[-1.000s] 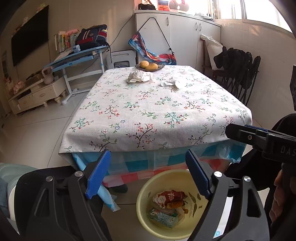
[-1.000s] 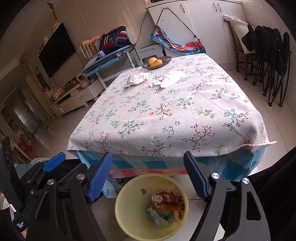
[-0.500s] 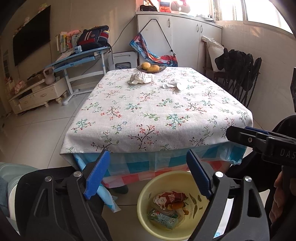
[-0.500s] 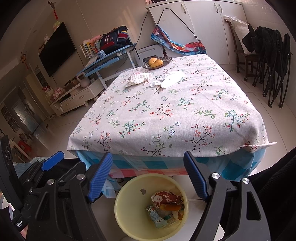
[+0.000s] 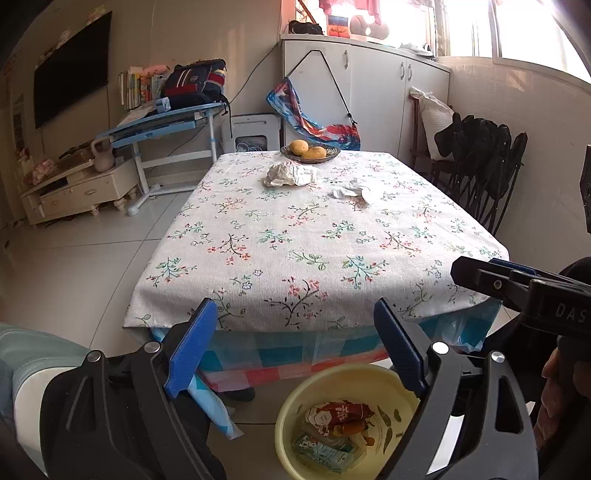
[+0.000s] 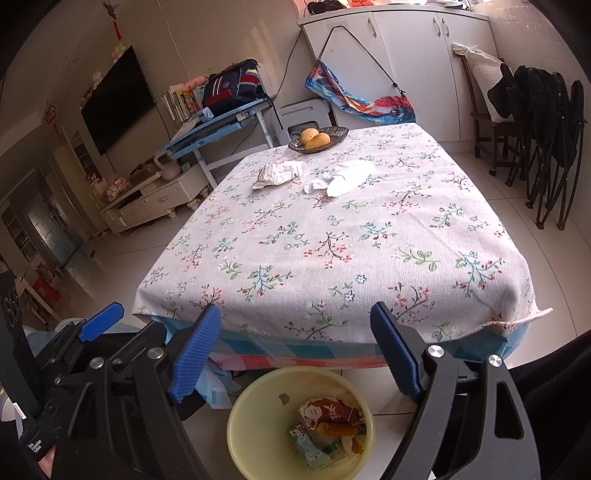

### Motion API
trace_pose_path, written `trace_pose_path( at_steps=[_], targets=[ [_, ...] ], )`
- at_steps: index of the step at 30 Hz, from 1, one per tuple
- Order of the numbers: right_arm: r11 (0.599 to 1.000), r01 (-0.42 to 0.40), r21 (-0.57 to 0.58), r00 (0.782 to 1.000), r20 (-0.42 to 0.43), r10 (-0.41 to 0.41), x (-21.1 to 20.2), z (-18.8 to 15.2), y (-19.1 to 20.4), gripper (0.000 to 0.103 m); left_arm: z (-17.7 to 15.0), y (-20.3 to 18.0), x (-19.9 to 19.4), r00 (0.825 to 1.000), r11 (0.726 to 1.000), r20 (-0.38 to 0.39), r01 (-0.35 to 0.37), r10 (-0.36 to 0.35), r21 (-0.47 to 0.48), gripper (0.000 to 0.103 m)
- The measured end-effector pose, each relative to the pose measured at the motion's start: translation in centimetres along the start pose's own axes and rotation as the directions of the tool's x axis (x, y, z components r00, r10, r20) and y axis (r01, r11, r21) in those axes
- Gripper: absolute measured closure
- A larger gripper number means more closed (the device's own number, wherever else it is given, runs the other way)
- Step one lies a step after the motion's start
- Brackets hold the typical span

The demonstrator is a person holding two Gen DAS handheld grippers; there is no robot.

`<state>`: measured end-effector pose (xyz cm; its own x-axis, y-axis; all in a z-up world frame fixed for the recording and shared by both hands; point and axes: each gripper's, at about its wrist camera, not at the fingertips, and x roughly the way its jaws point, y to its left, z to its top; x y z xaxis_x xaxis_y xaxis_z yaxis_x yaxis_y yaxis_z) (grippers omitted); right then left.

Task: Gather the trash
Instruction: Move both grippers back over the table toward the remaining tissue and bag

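Left gripper and right gripper, fingers spread and empty, hang over the yellow bin at 6 o'clock, likely after a drop; crumpled paper and tissue remain at 12 o'clock on the table.

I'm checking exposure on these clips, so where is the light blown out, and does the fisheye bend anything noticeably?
Left wrist view: the window at top right is washed out white, and the table edges bow outward. Right wrist view: lighting is even, no glare; dark vignette fills the corners, and the cabinet leans and curves.
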<state>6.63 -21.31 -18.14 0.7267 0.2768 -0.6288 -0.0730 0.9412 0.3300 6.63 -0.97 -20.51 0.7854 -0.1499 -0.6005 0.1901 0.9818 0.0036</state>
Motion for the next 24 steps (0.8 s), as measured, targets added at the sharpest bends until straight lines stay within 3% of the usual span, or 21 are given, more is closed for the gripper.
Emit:
trace_pose_path(
  at_steps=[24],
  targets=[
    [0.998, 0.052, -0.028, 0.999, -0.014, -0.052, 7.0, 7.3, -1.5, 0.023, 5.7, 2.2, 7.0, 1.000, 1.000, 0.008, -0.009, 0.009, -0.022, 0.017]
  ],
)
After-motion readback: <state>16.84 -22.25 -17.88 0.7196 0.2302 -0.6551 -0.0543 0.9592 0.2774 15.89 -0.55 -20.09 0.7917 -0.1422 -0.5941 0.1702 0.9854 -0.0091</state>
